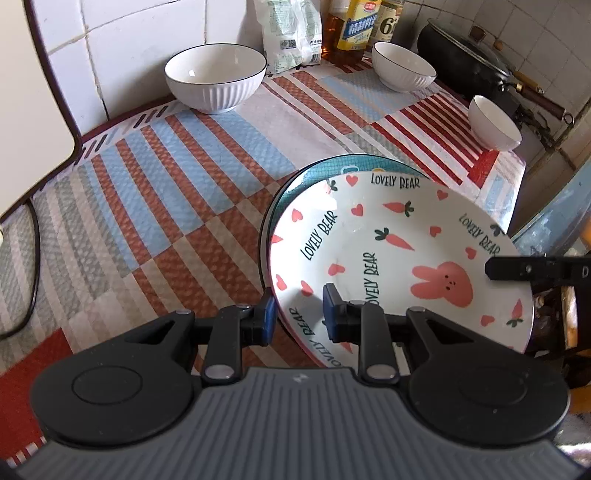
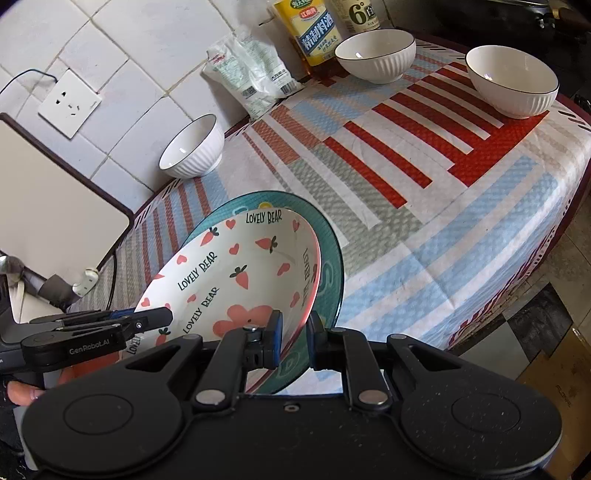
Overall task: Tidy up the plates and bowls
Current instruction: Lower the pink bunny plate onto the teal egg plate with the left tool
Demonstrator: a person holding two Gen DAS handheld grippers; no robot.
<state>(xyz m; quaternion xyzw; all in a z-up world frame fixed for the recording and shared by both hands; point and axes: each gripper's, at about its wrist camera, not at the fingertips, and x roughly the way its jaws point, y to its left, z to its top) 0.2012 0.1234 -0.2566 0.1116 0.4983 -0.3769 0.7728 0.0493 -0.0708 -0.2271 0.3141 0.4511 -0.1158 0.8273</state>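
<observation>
A white "Lovely Bear" plate [image 1: 399,258] with pink hearts, carrots and a rabbit lies nested on a teal plate [image 1: 295,184]. My left gripper [image 1: 298,317] straddles the white plate's near rim, one blue pad outside and one inside, with a gap at the rim. In the right wrist view my right gripper [image 2: 295,339] is shut on the rims of the white plate [image 2: 236,273] and the teal plate [image 2: 328,243] together. Three white ribbed bowls [image 1: 216,75] [image 1: 402,64] [image 1: 493,122] stand apart on the table; they also show in the right wrist view [image 2: 192,147] [image 2: 376,53] [image 2: 513,79].
A striped patchwork cloth [image 1: 166,192] covers the table, whose edge drops off at the right [image 2: 546,258]. A plastic bag [image 1: 291,33], oil bottles [image 1: 354,26] and a black wok [image 1: 469,59] stand at the tiled back wall. A white appliance [image 2: 48,206] and a cable [image 1: 33,258] are at the left.
</observation>
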